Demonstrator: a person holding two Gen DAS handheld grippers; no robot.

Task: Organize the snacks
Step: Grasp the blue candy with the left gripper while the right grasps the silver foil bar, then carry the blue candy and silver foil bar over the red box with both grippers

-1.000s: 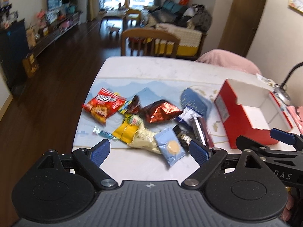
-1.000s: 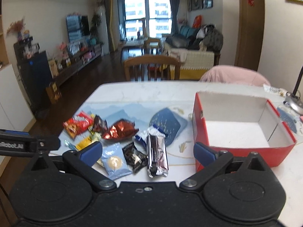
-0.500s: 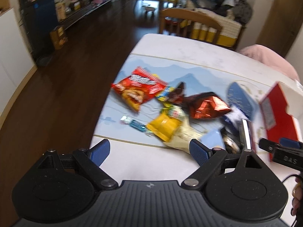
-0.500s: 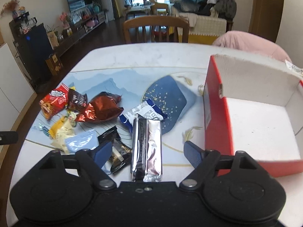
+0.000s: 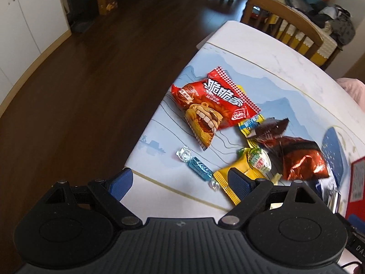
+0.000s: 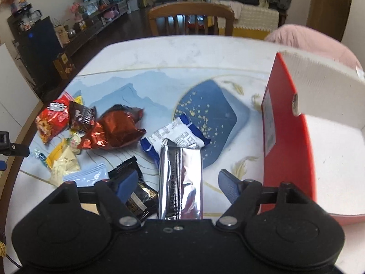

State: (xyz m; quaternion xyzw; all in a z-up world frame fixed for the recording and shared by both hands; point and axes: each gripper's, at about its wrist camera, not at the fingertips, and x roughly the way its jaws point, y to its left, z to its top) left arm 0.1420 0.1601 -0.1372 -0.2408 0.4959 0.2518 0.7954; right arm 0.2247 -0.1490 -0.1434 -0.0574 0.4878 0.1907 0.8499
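A glossy white marble-look table (image 6: 182, 52) with a pale blue mountain print stands over dark wood flooring, a wooden chair (image 6: 190, 17) at its far edge. Low in the right wrist view, the right gripper (image 6: 179, 186) is closing its ribbed blue pads around a crinkled silver foil bar (image 6: 180, 178) lying lengthwise between them, not yet pinched. Beyond it lie a blue-and-white wrapper (image 6: 178, 134) and a crumpled copper foil bag (image 6: 116, 127); the open red cardboard box (image 6: 287, 137) with its white inside fills the right side. In the left wrist view the left gripper (image 5: 180, 182) hangs wide apart over the table edge, holding nothing, a twisted blue candy (image 5: 198, 166) just past it, then a yellow packet (image 5: 237, 173) and a red noodle-snack bag (image 5: 214, 105) mid-frame.
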